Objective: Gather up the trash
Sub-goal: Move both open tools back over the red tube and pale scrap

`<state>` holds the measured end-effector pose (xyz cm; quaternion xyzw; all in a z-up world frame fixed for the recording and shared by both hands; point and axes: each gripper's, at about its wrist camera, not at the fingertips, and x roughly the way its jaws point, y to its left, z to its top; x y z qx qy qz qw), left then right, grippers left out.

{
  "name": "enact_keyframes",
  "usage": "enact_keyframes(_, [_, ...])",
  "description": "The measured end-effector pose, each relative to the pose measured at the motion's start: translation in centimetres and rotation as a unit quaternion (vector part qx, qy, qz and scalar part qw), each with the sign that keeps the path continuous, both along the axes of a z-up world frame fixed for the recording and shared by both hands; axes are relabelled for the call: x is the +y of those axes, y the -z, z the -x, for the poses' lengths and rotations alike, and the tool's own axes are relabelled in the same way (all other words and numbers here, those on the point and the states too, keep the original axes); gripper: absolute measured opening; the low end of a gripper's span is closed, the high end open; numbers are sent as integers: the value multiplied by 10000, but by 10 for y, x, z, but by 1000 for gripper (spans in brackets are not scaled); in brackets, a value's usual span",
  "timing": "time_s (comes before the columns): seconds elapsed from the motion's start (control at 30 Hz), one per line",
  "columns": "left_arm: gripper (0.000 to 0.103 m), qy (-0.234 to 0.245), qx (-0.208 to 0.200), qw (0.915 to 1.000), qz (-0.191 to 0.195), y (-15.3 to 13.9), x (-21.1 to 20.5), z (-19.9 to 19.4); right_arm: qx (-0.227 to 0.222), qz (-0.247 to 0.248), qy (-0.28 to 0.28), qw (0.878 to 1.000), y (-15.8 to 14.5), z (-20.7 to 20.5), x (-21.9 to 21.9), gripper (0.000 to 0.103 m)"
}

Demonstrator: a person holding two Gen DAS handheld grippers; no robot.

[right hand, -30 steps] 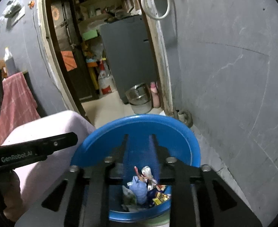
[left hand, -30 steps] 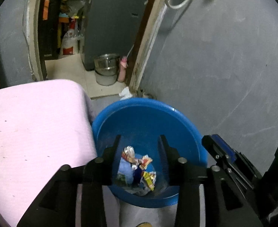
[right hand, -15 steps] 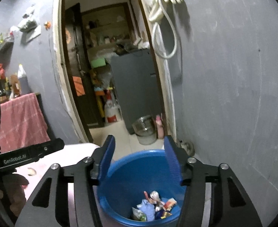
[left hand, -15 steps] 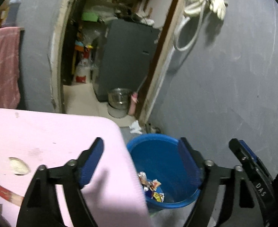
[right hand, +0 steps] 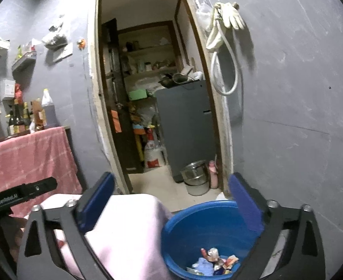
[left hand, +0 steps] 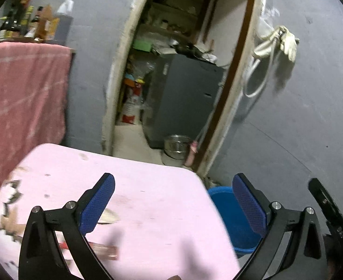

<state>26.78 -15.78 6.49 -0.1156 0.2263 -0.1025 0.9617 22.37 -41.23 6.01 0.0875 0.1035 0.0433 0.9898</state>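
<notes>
Grey walls w/ an open doorway (right hand: pixel 157 93) at 12 o'clock, fridge (right hand: pixel 185 128) and steel pot (right hand: pixel 194 179) beyond it, white gloves (right hand: pixel 229 16) hung by the frame at 1 o'clock.

My left claw (left hand: pixel 172 200) hangs over the pink table (left hand: pixel 148 198), jaws just swung wide, nothing between them. Its blue pads (left hand: pixel 99 205) stand well apart. On the table at 8 o'clock in the left view lie scraps: a pale torn bit (left hand: pixel 108 217) just beside my left pad and a reddish wrapper (left hand: pixel 101 249) nearer me, both blurry. More torn bits (left hand: pixel 8 207) at 9 o'clock near the table edge.

My right claw (right hand: pixel 171 200) is also released, jaws just spread apart, empty. Below it at 5 o'clock sits the blue bucket (right hand: pixel 194 212), on the floor just beside the table's right edge. Crumpled wrappers (right hand: pixel 215 261) lie in its bottom.

Pink towel (right hand: pixel 34 154) at 9 o'clock in the right view, bottles (right hand: pixel 31 114) above it.
</notes>
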Motion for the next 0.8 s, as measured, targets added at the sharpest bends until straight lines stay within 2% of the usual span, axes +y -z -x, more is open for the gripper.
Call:
enact_keyframes(0.17, [100,-295,75,9995,-87,0,38,13,-39,70,-216,9997,-2,2,27,103])
enact_keyframes(0.47, [100,-697,319,9966,-309,22,93,39,277,193,-660,9973,8,-8,76,103])
enact_keyframes(0.6, [100,-849,515,9939,-479,36,108,50,520,229,-947,9939,18,-11,93,103])
enact_keyframes(0.8, [100,-1128,791,9883,-655,56,128,56,1144,384,-1411,9826,41,-23,121,103])
